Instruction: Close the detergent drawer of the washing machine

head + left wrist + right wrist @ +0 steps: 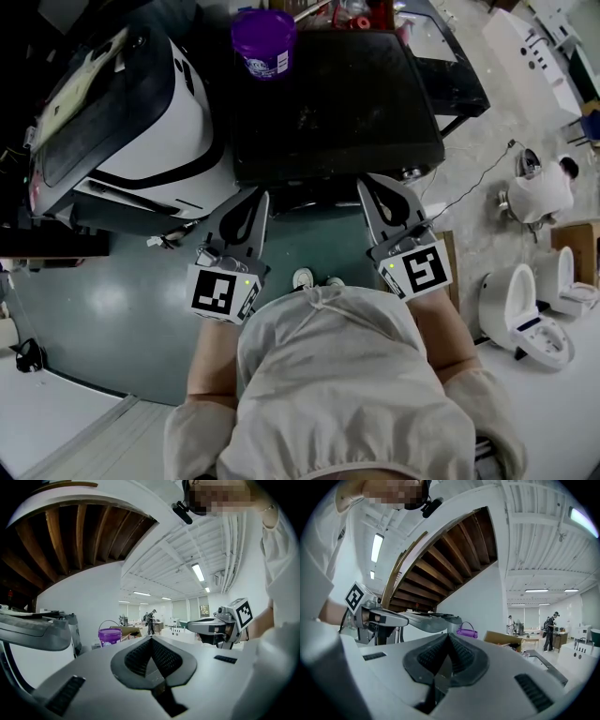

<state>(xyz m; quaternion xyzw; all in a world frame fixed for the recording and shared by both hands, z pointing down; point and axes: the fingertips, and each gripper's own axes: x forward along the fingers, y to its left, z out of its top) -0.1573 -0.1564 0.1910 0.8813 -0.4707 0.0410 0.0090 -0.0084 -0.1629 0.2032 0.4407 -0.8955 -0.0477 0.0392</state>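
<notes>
Above green floor, left claw and right claw, pressed together, near washing machine.

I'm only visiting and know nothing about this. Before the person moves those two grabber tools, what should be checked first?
1. Left gripper free to push: ok, its jaws are together with nothing between them.
2. Right gripper free: ok, its jaws are together and hold nothing.
3. Detergent drawer located: cannot tell, no view shows it.
4. Purple bucket out of the way: ok, it stands at the far side of the black-topped machine.
5. Grippers apart from each other: ok, they are held side by side in front of the person.
</notes>
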